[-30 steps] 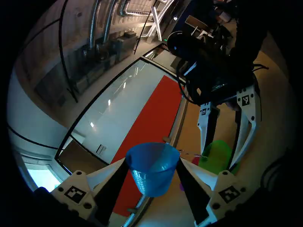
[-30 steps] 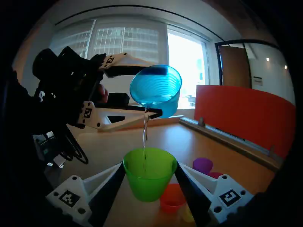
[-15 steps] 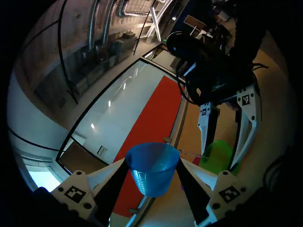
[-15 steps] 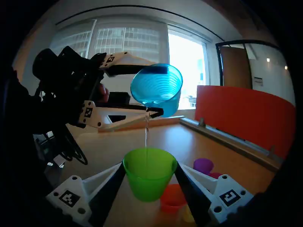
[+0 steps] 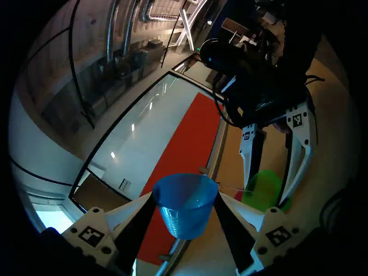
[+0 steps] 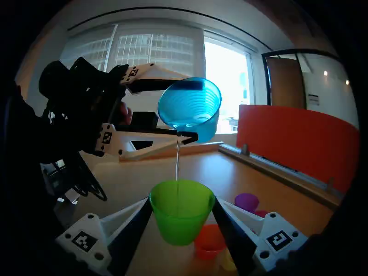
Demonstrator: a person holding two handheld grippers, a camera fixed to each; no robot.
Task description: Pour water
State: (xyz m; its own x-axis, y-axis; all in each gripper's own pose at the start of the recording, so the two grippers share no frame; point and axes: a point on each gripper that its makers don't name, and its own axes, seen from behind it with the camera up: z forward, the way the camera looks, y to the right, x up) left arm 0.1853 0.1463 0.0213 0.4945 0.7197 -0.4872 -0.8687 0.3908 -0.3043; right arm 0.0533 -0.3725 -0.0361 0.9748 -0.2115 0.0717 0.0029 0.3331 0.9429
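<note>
Water falls in a thin thread from the blue cup into the green cup directly below it. The left gripper has its jaws pinching the blue cup by its sides and holds it tipped steeply, so the low lip hangs over the green cup's open mouth. The right gripper has its jaws pinching the green cup, upright and seemingly lifted off the bench, close under the lip so the stream has little room to stray. Only a little water shows pooled at the blue cup's low edge, so I judge the pour is near its end. A purple cup and an orange cup stand on the bench, clear of the stream.
</note>
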